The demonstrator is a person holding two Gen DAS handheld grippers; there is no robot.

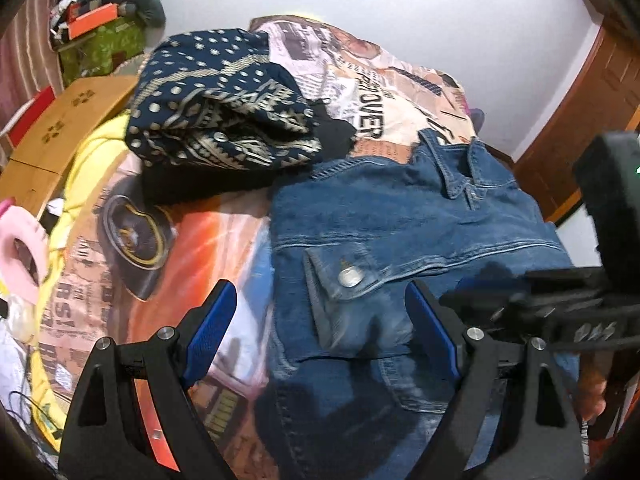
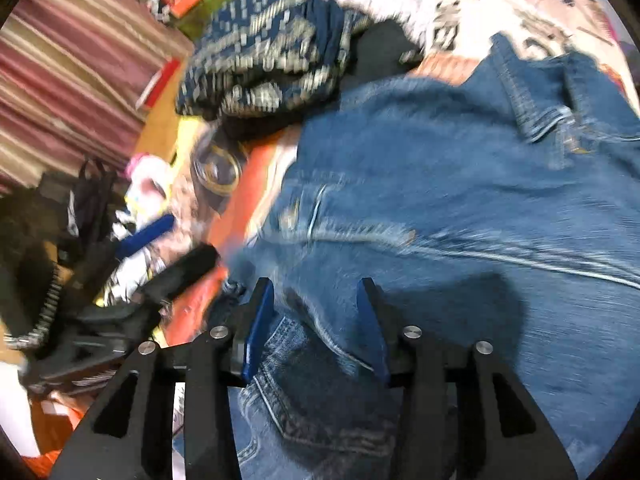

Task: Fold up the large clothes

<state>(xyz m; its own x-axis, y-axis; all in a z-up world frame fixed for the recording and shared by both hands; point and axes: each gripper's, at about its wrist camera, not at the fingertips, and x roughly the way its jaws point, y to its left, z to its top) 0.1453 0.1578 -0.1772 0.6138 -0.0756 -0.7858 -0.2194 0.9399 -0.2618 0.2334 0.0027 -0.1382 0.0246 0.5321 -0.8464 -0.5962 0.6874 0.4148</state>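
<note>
A blue denim jacket (image 1: 400,216) lies on a printed bedsheet (image 1: 208,224), collar toward the wall, a buttoned cuff (image 1: 344,280) on top. My left gripper (image 1: 320,312) is open just above the cuff, its blue pads either side of it, holding nothing. The right gripper's black body (image 1: 580,304) comes in from the right over the jacket. In the blurred right wrist view the jacket (image 2: 460,184) fills the frame. My right gripper (image 2: 316,304) is partly open with a raised denim fold between its pads; I cannot tell if it grips. The left gripper (image 2: 160,256) shows at left.
A folded navy patterned garment (image 1: 224,112) lies on the bed behind the jacket, and shows in the right wrist view (image 2: 264,48). A yellow blanket (image 1: 92,168), a cardboard box (image 1: 68,128) and clutter (image 1: 96,20) are at left. A wooden door frame (image 1: 580,120) is right.
</note>
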